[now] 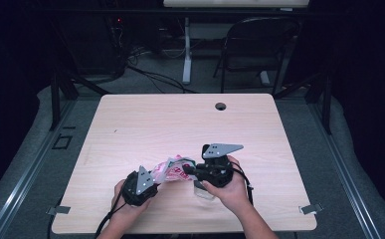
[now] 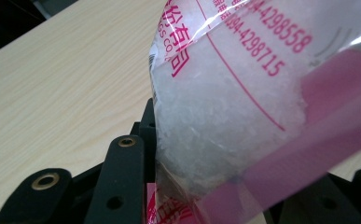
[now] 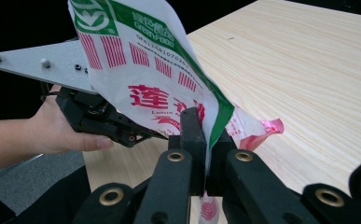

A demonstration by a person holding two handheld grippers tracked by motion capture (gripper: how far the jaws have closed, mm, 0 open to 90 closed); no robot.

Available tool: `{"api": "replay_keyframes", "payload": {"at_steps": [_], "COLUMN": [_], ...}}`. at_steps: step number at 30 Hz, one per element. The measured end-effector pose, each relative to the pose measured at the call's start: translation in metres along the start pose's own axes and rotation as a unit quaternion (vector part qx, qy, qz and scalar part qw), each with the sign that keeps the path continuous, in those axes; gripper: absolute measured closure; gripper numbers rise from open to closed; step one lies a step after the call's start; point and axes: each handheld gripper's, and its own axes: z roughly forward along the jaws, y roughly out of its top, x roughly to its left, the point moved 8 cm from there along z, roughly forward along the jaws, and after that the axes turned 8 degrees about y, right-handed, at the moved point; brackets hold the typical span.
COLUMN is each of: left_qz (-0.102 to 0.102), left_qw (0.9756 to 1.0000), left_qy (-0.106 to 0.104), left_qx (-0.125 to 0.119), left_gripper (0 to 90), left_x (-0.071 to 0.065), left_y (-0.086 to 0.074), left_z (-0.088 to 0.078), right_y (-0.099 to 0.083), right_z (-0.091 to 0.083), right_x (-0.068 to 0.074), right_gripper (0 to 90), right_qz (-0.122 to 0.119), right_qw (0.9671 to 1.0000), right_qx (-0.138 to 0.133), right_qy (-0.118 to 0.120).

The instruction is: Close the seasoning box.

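A plastic bag (image 1: 172, 169) of white grains, printed in red, pink and green, is held just above the wooden table (image 1: 180, 119) near its front edge. My left gripper (image 1: 156, 180) is shut on the bag's full end; in the left gripper view the bag (image 2: 225, 107) bulges between the jaws, against the left finger (image 2: 124, 172). My right gripper (image 1: 186, 170) is shut on the bag's flat printed edge (image 3: 141, 60), with its jaws (image 3: 207, 135) pinched together on the film. The two grippers face each other closely.
A small clear object (image 1: 204, 191) lies on the table under the right hand. A cable hole (image 1: 221, 106) sits near the far edge. Beyond the table stand a black folding chair (image 1: 257, 45) and a white desk leg (image 1: 186, 50).
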Motion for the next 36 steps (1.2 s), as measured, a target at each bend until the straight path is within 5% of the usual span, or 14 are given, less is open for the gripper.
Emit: {"api": "replay_keyframes", "payload": {"at_steps": [13,20,27,36], "left_qz": [0.041,0.072,0.118,0.152], "left_qw": [0.9979,0.9945,0.9876,0.981], "left_qy": [0.049,0.074,0.102,0.12], "left_qx": [-0.01,-0.014,-0.016,-0.018], "left_gripper": [64.5,64.9,65.5,66.0], "left_x": [0.0,0.0,-0.002,-0.003], "left_y": [0.012,0.019,0.028,0.033], "left_z": [0.005,0.005,0.003,0.004], "right_y": [-0.003,-0.005,-0.009,-0.015], "right_z": [-0.009,-0.013,-0.022,-0.026], "right_x": [-0.009,-0.012,-0.016,-0.019], "right_gripper": [90.0,90.0,90.0,90.0], "right_qz": [0.006,0.012,0.016,0.025], "right_qw": [0.9998,0.9996,0.9993,0.999], "right_qx": [-0.008,-0.018,-0.021,-0.02], "right_qy": [-0.014,-0.017,-0.028,-0.031]}}
